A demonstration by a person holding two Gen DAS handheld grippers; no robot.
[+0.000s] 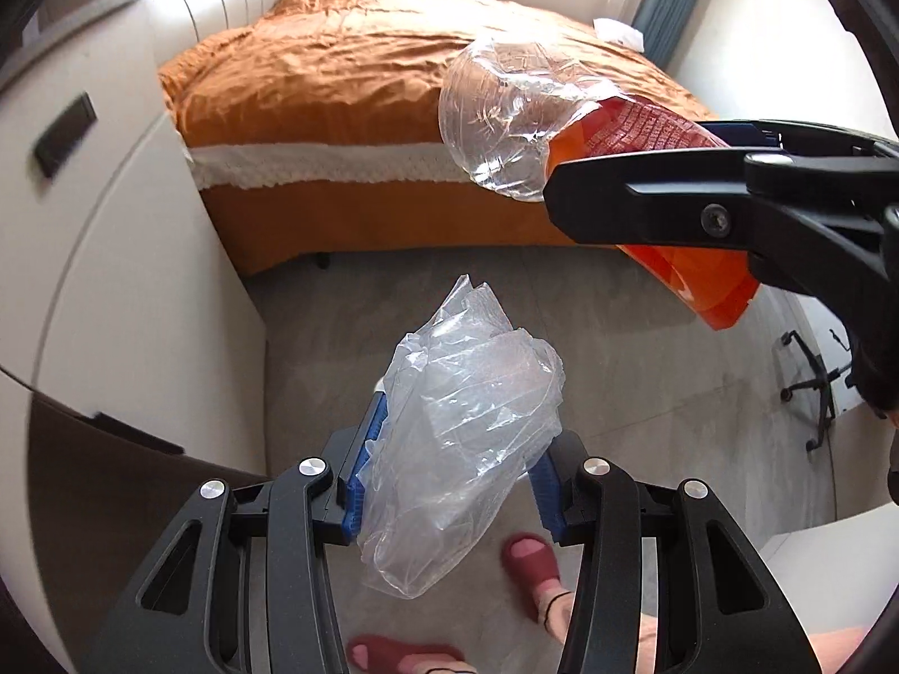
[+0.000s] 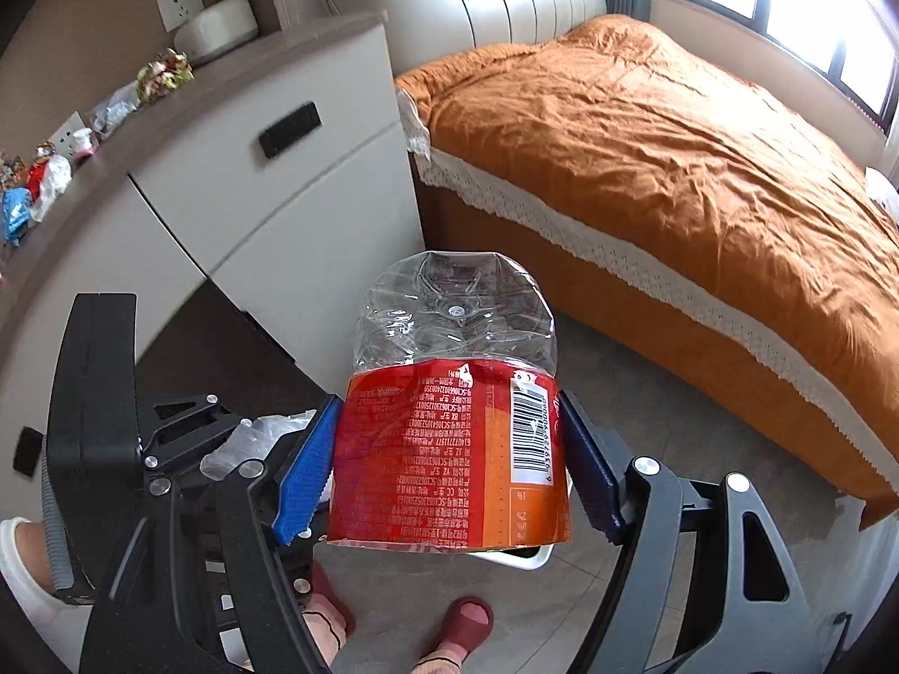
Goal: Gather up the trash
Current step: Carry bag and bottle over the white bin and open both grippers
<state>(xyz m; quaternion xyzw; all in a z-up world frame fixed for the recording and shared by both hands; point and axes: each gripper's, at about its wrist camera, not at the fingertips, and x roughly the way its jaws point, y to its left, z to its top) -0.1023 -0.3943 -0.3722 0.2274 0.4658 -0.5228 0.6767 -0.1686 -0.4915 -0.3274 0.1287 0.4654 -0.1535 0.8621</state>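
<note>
On the far left of the right wrist view, a grey-topped cabinet (image 2: 236, 129) carries a row of small things along its top: a blue wrapper (image 2: 16, 213), a red and white wrapper (image 2: 48, 174), a clear crumpled bag (image 2: 115, 106) and a flowery packet (image 2: 166, 72), with a white case (image 2: 216, 28) at the end nearest the bed (image 2: 674, 168). They are too small to read.

Right of the cabinet and lower, the left gripper (image 1: 449, 477) holds a crumpled clear plastic bag (image 1: 461, 438) between its blue pads (image 1: 368, 449), jaws clenched on it. The bag hangs above the grey floor (image 1: 646, 348), in front of the bed's foot.

Further right, the right gripper (image 2: 449, 466) is clamped on a squashed clear plastic bottle (image 2: 452, 393), its base pointing towards the bed. A red and orange label (image 2: 432, 460) wraps the bottle; it bears a barcode (image 2: 528, 427) and lines of small Chinese print, seemingly upside down and too fine to read.

Below both grippers stand the person's feet in dark red slippers (image 1: 531, 561). Right of the bed's foot, an office chair base (image 1: 814, 387) sits on the floor.
</note>
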